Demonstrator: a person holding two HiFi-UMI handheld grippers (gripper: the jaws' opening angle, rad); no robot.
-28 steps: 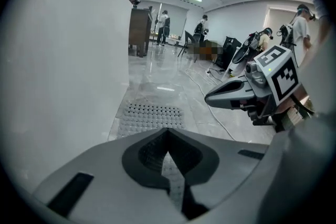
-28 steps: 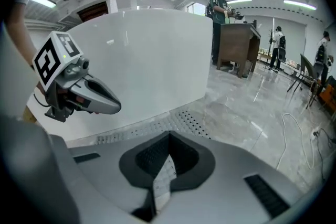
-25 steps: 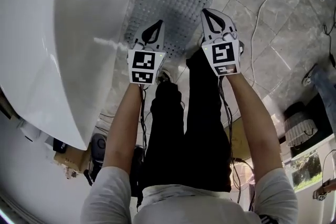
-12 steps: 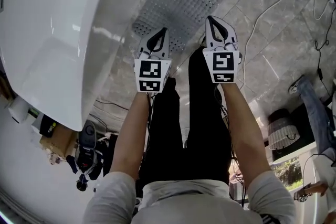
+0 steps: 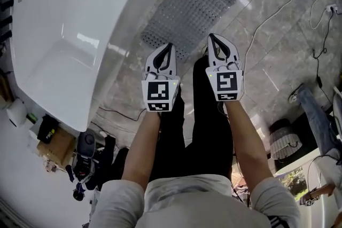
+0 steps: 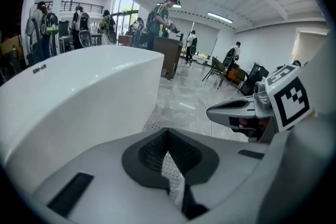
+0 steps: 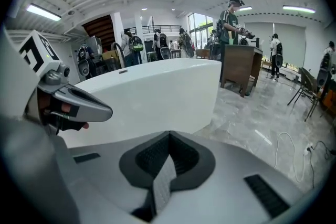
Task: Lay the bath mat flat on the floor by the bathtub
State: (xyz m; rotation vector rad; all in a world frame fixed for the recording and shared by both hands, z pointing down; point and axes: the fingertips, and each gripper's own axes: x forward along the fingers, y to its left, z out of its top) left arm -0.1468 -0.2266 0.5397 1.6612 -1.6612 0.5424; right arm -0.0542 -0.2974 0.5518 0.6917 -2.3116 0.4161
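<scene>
Farther off, bath mat (image 5: 189,10) lies seemingly flat on floor (image 5: 267,34) beside bathtub (image 5: 69,34).

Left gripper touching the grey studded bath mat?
Apart. Left gripper view: left gripper, jaws shut, held high; grey studded bath mat lies on the floor beyond.

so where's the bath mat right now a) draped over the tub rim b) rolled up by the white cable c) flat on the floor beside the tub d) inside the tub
c: the bath mat lies spread flat on the floor alongside the bathtub.
</scene>
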